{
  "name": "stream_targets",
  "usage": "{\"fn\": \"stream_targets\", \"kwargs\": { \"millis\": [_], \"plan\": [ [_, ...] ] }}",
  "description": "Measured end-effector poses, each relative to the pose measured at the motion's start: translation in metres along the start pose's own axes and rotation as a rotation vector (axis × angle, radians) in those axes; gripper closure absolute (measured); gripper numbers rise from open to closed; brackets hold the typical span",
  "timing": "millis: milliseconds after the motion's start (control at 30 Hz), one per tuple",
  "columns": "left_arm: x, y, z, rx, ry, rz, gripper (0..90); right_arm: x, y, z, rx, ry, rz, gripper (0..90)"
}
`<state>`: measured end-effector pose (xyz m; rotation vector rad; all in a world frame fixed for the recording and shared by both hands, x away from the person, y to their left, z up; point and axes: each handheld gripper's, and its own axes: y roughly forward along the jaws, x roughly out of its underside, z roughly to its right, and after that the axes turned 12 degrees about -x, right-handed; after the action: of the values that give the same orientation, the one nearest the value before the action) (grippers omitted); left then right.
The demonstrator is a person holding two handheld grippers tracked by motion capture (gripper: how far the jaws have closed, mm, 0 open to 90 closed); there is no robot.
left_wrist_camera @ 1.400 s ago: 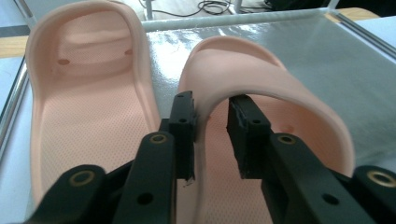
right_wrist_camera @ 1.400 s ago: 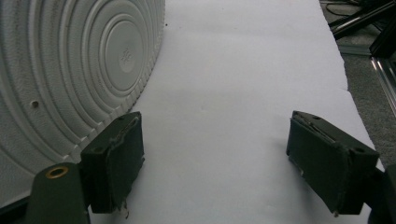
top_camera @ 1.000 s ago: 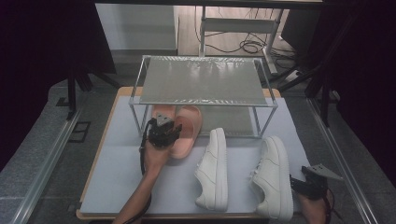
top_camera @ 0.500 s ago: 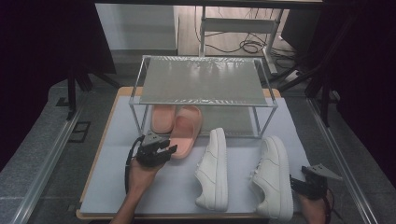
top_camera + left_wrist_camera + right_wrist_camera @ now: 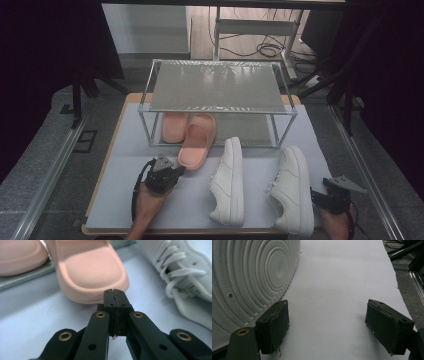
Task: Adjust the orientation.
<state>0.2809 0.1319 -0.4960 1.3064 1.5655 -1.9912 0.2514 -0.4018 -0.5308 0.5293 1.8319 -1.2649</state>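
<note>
White matting covers the bench [image 5: 125, 165], where the left claw [image 5: 115, 293], just closed empty, should nudge the pink slipper [image 5: 92, 272] squarely under the rack [image 5: 215, 85].

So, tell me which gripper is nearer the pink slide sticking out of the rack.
Left. The left gripper, fingers shut, sits just short of the slide's near end. The right gripper is far off, beside the right sneaker.

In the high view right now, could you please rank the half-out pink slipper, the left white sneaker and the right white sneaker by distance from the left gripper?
From the left gripper:
1. Half-out pink slipper, just ahead.
2. Left white sneaker, at its right.
3. Right white sneaker, farthest right.
</note>
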Motion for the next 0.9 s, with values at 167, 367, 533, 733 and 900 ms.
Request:
{"fn": "stream_targets", "kwargs": {
  "millis": [167,367,533,733,900],
  "plan": [
    [0.0,0.008,0.001,-0.007,-0.004,-0.009,89.4,0.0,0.0,0.0,0.0,0.0,0.0,19.1],
    [-0.006,0.016,0.006,-0.008,0.0,-0.006,89.2,0.0,0.0,0.0,-0.002,0.001,0.001,19.0],
    [-0.012,0.024,0.009,-0.022,0.005,-0.002,88.1,0.0,0.0,0.0,-0.002,0.001,0.001,19.0],
    [-0.017,0.036,0.008,-0.023,-0.022,0.008,88.4,0.0,0.0,0.0,-0.002,0.001,0.001,19.0],
    [-0.022,0.044,0.008,-0.038,-0.019,0.008,88.4,0.0,0.0,0.0,-0.003,0.001,0.002,19.0]
  ]
}}
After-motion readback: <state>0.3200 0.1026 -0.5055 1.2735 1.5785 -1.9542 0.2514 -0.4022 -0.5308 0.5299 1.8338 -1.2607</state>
